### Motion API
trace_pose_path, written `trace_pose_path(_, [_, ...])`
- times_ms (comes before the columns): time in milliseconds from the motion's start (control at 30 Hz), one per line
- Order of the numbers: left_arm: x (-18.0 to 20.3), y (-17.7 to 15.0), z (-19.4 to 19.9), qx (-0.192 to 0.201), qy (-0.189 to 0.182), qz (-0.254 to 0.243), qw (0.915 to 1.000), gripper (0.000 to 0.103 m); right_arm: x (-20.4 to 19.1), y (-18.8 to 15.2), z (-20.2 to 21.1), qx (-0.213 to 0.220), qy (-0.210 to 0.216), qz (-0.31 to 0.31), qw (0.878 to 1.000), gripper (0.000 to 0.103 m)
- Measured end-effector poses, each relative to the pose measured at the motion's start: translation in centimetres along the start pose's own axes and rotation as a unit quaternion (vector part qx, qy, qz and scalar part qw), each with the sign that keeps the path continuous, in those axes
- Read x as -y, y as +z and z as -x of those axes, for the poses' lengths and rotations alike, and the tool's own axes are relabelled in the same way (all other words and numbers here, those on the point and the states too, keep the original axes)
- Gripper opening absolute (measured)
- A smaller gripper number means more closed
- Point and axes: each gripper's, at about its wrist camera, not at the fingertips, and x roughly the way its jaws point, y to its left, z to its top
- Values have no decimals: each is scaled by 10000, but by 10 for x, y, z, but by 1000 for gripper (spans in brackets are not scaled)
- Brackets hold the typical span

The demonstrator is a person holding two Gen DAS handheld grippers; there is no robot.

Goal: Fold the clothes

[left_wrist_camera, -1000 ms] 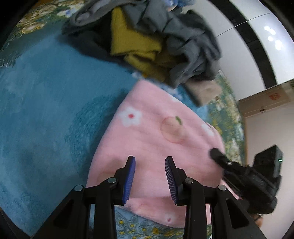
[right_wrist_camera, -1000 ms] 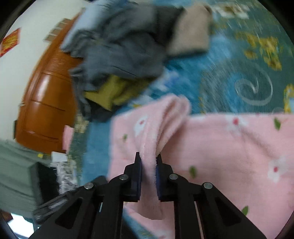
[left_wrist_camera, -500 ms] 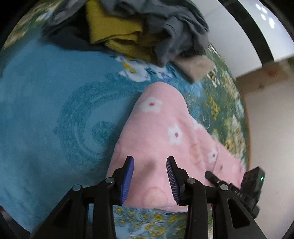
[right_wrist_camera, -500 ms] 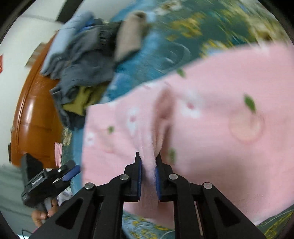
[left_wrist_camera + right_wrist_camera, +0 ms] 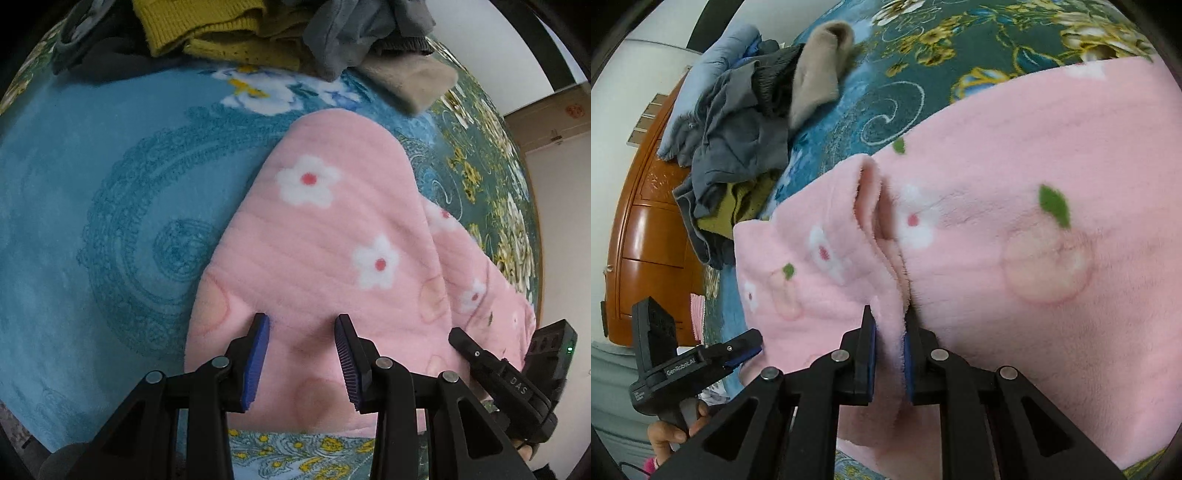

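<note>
A pink fleece garment (image 5: 332,236) with white flowers and peach prints lies on the blue patterned bedspread (image 5: 92,192). My left gripper (image 5: 301,325) is open just above its near edge, empty. My right gripper (image 5: 889,325) is shut on a pinched fold of the pink garment (image 5: 1015,221) and holds it up. The right gripper also shows at the lower right of the left wrist view (image 5: 495,373). The left gripper shows at the lower left of the right wrist view (image 5: 738,350).
A pile of unfolded clothes lies at the far side: mustard knit (image 5: 207,26), grey garments (image 5: 735,133) and a beige piece (image 5: 410,81). A wooden headboard (image 5: 642,236) stands to the left. A white wall (image 5: 554,206) is on the right.
The right gripper has pulled the pinched pink fold across, and the garment now spreads wider. The left gripper has stayed open and moved closer over the garment's near edge.
</note>
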Motion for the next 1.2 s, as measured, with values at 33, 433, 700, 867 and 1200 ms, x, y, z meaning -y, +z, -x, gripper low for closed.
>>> trace_pose_path(33, [1,-1,1,25,-23,-24,10000,40,0,0,2,-6,44,33,10000,13])
trace_pose_path(433, [97,-41,-5,190,-445,-1438,9884,40,112,-29,180,1514,-371,-526,9864,44])
trace_pose_path(700, [141,-53,-37,-138,80,-2193,9755,40,225,-66,259,2500,-929,-2277,9365,58])
trace_pose_path(867, [112,-32,-11,104,-512,-1347,9895,40,164,-45,211,2121,-435,-1406,9661,58])
trace_pose_path(1200, [39,-17,31,790,-257,-458,9955,40,2,15,40,104,991,780,9920,58])
